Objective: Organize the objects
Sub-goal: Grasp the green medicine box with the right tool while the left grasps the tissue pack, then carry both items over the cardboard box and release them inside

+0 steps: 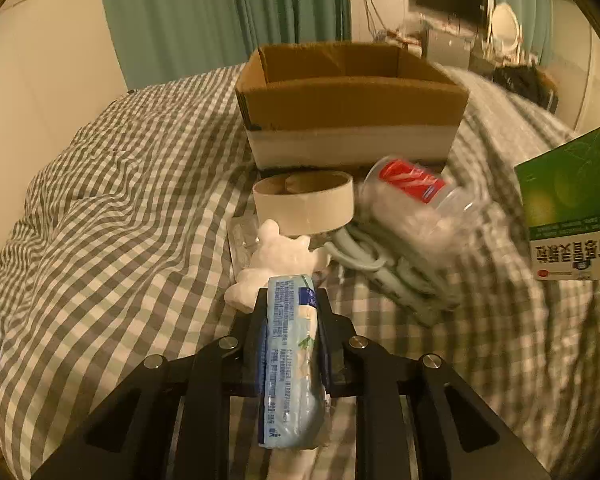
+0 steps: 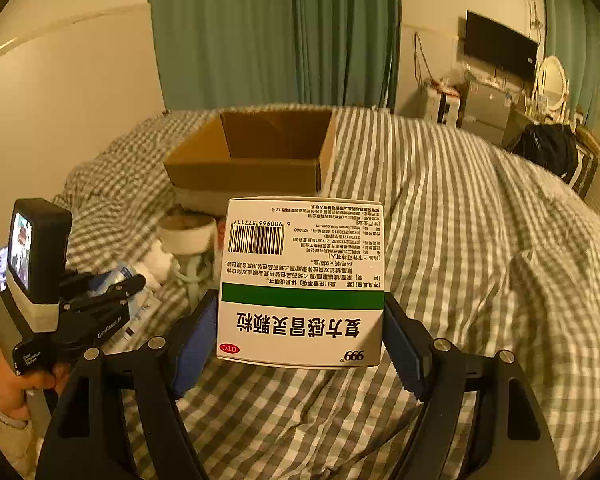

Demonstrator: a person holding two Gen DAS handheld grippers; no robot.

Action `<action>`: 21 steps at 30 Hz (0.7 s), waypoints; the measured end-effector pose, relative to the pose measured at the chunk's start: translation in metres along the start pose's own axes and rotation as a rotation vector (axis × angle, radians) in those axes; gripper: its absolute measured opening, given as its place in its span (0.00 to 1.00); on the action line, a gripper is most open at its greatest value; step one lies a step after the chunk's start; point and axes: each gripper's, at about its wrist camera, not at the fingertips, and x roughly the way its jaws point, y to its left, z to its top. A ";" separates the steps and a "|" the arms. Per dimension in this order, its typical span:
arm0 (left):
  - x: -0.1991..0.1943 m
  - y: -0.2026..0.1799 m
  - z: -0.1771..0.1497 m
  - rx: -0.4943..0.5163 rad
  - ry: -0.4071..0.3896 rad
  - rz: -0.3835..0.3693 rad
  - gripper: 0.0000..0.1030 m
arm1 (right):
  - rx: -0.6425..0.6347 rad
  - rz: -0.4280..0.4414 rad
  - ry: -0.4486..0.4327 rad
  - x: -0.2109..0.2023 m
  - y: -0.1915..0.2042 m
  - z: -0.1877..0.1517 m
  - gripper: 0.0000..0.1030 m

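Left claw [image 1: 292,312] closed on blue-white packet [image 1: 290,364], held lengthwise above checked bed [image 1: 100,200]; right claw [image 2: 300,320] clamped on medicine box [image 2: 302,284], raised short of open cardboard box [image 2: 252,168]; tape roll [image 1: 304,200], bottle [image 1: 412,200] below.

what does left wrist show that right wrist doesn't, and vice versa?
Left wrist only: the blue packet clamped in the left gripper seen close, and a clear plastic bottle with a red label.
Right wrist only: the medicine box face with its barcode between the right gripper fingers, plus the hand holding the left gripper.
Both: the open cardboard box, tape roll, checked bedding.
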 end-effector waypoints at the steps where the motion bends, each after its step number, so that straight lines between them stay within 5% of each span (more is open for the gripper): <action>1: -0.005 -0.003 0.000 0.000 -0.010 0.003 0.19 | -0.004 -0.001 -0.015 -0.006 0.002 0.002 0.75; 13: -0.110 0.008 0.070 -0.050 -0.258 -0.093 0.19 | -0.034 0.045 -0.160 -0.063 0.011 0.040 0.75; 21: -0.131 0.007 0.113 -0.140 -0.379 -0.155 0.19 | -0.009 0.127 -0.237 -0.064 0.004 0.101 0.75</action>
